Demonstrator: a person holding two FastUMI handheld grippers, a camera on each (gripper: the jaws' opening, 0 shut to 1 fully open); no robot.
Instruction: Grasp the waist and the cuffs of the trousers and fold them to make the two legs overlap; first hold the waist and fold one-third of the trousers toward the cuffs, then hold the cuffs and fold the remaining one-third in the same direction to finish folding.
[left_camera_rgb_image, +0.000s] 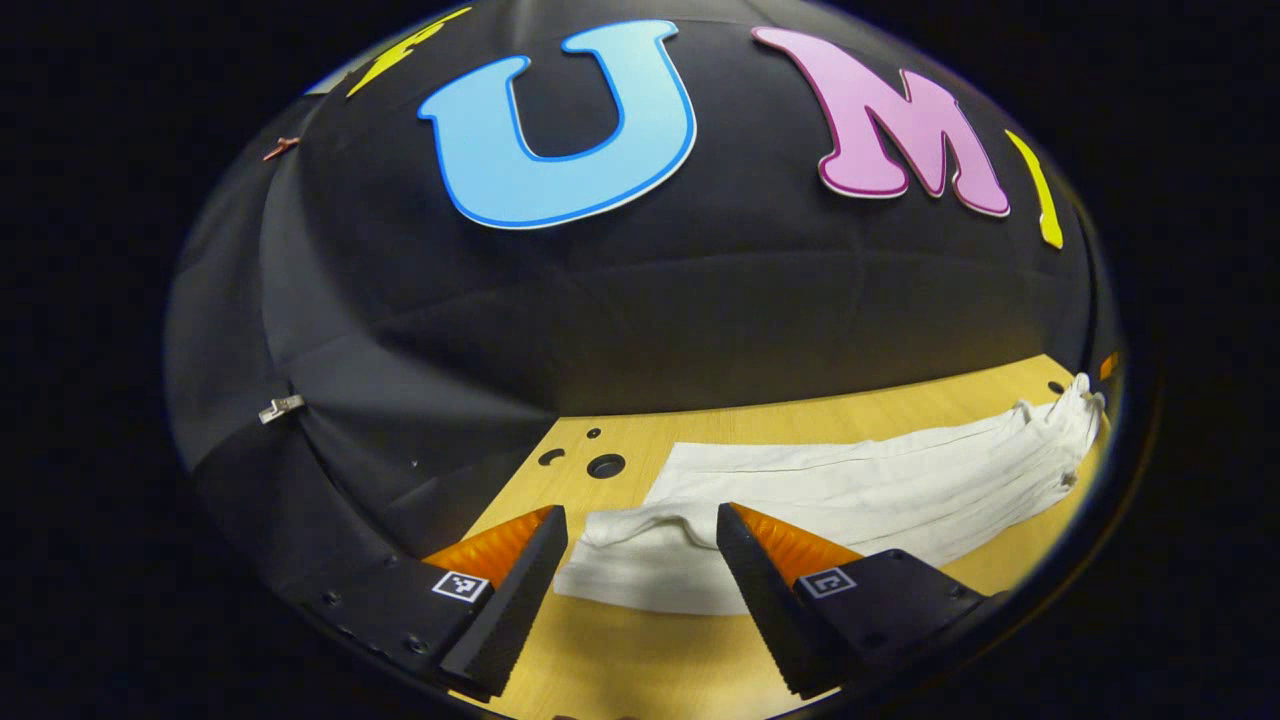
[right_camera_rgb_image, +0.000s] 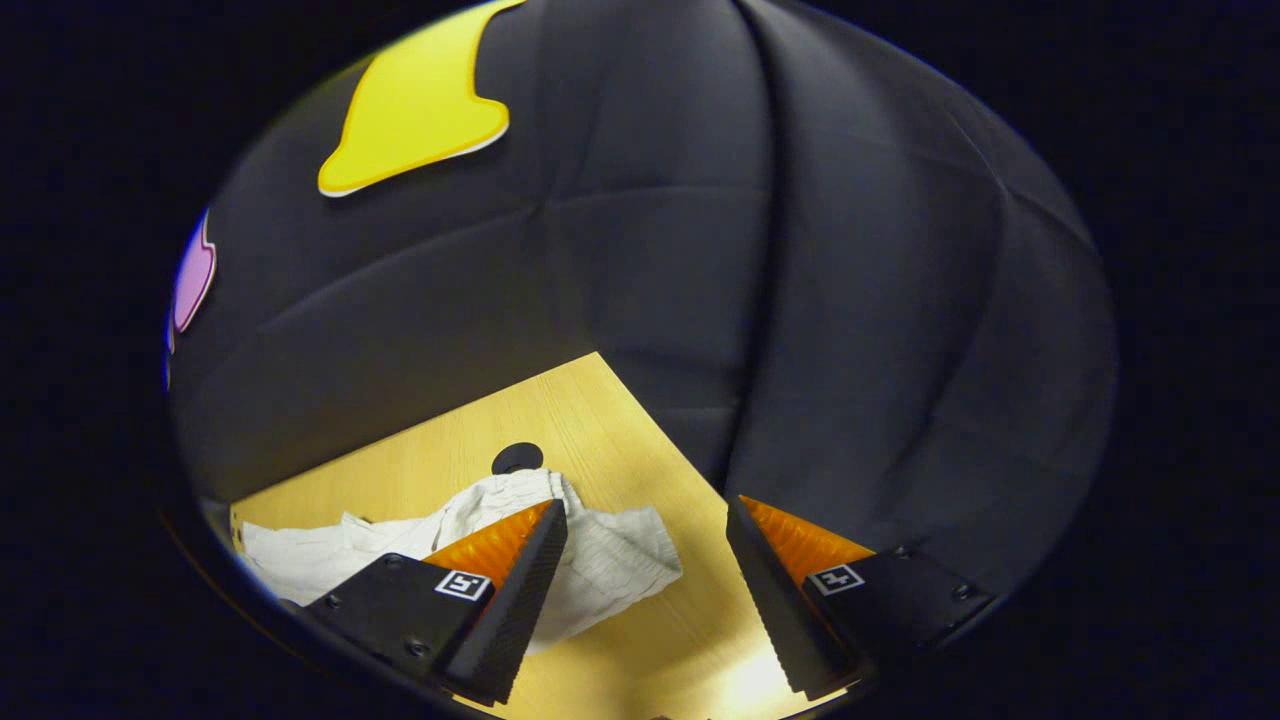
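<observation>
The white trousers (left_camera_rgb_image: 850, 490) were spread across the wooden table (left_camera_rgb_image: 640, 660), one rumpled end lying between and just beyond the widely parted fingers of the left gripper (left_camera_rgb_image: 640, 530), nothing being clasped. In the right gripper view, the other bunched end of the trousers (right_camera_rgb_image: 610, 560) was seen behind the left-hand finger of the right gripper (right_camera_rgb_image: 645, 525), whose fingers likewise stood apart and empty
</observation>
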